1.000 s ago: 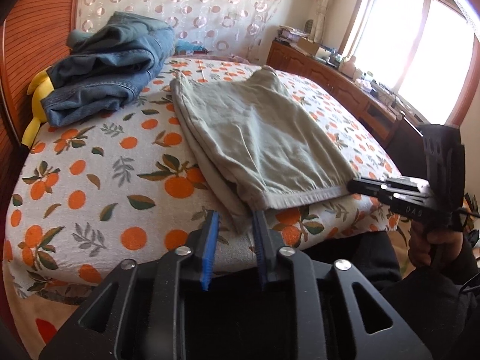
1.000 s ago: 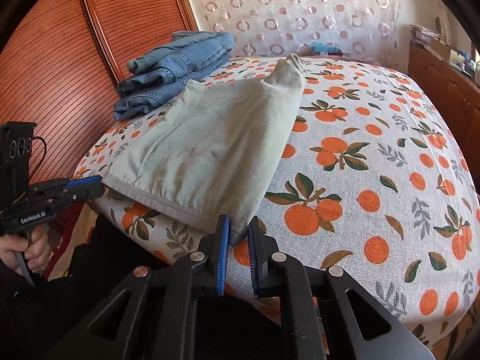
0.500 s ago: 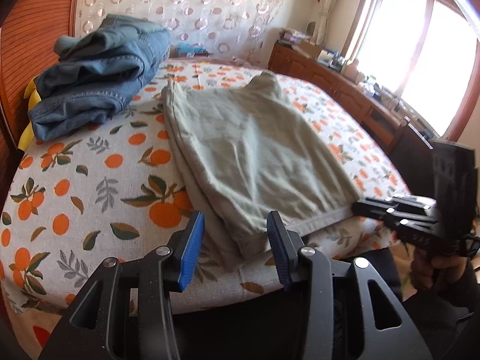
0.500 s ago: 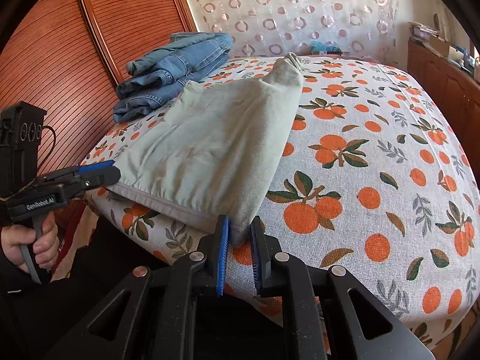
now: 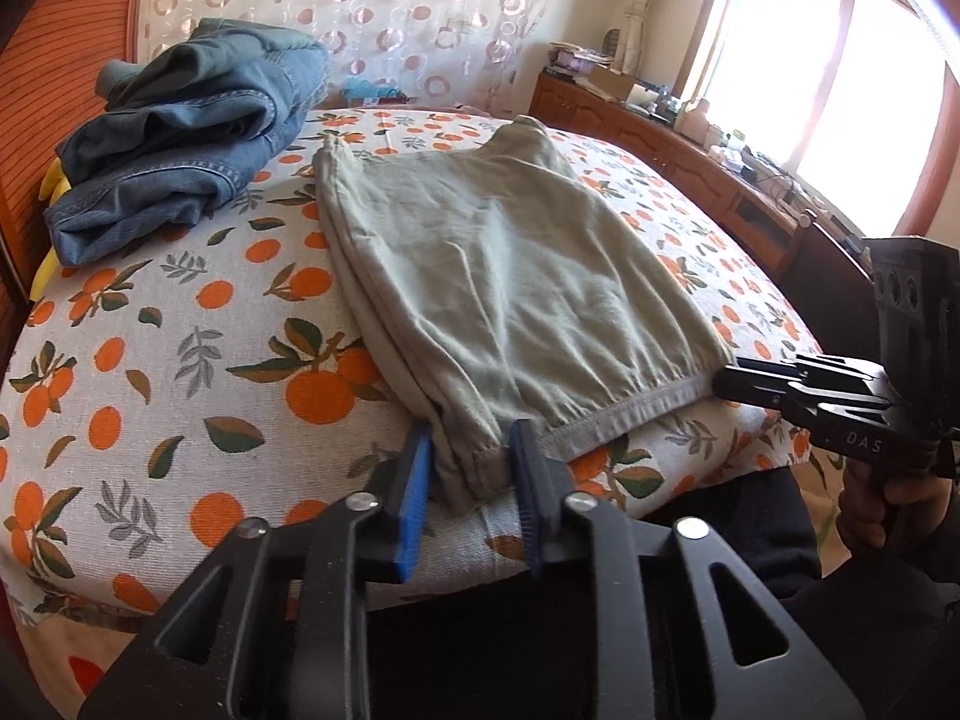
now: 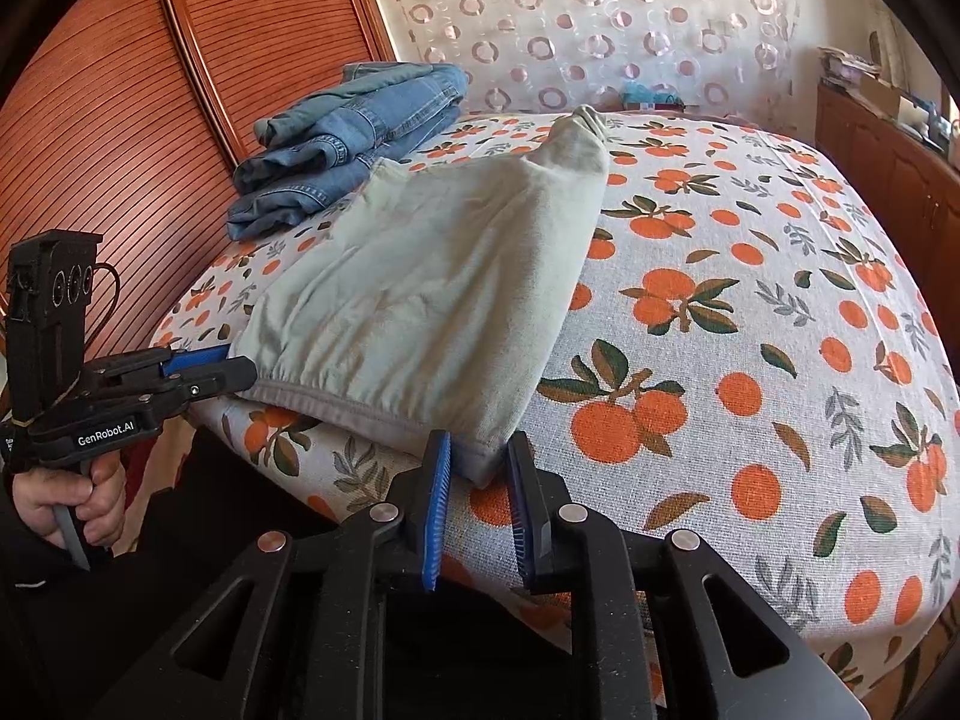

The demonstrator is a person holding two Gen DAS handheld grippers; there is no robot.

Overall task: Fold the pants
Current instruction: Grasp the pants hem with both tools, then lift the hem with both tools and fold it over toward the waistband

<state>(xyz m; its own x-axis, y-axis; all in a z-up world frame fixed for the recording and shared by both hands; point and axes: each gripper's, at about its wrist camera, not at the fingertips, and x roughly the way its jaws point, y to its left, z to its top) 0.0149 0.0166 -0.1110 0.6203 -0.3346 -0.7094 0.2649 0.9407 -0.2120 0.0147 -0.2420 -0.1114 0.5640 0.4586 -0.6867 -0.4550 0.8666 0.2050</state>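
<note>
Khaki pants (image 5: 516,276) lying folded mid-frame on the orange-print bed (image 5: 180,372), waistband nearest. Left claw (image 5: 471,468) spread around the lower-left corner, right claw (image 6: 479,468) spread around the lower-right corner; neither pinching yet. Risk: catching only the top layer, or bedsheet too, so layers slide apart when lifted. Count: one khaki pair, one heap of jeans (image 5: 186,132) upper left, two claws.

- Bed (image 5: 180,372) covered in an orange-fruit print sheet
- Folded blue jeans (image 5: 180,144) at its far corner
- Wooden slatted headboard (image 6: 150,120)
- Ring-patterned curtain (image 6: 600,18)
- Sunlit window (image 5: 840,60)
</note>
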